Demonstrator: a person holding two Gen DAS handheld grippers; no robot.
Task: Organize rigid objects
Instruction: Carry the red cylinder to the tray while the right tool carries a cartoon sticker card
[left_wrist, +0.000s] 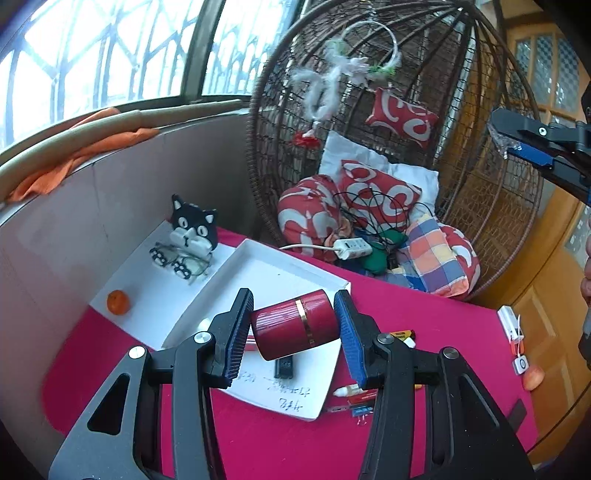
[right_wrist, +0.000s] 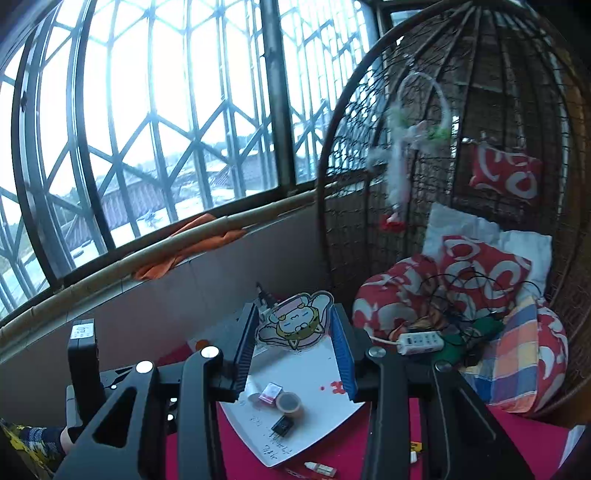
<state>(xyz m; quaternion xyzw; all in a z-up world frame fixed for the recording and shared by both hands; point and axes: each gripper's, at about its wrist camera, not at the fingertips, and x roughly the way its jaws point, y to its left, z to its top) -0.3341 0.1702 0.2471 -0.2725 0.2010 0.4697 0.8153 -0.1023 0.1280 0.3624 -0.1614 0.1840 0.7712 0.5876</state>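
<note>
From the left wrist, my left gripper (left_wrist: 295, 332) held a red canister (left_wrist: 295, 323) sideways between its jaws, pads pressed on both ends, above the white tray (left_wrist: 258, 266) in the middle of the tabletop (left_wrist: 424, 314). I judged it was bound for that tray. A black chip (left_wrist: 284, 367) lay on the tray beneath.

From the right wrist, my right gripper (right_wrist: 293, 339) held a flat cartoon sticker (right_wrist: 293, 325), its jaws narrow against its edges, over the tray's far end. A small brown cup (right_wrist: 288, 402) and pink box (right_wrist: 270, 391) already sat inside.
</note>
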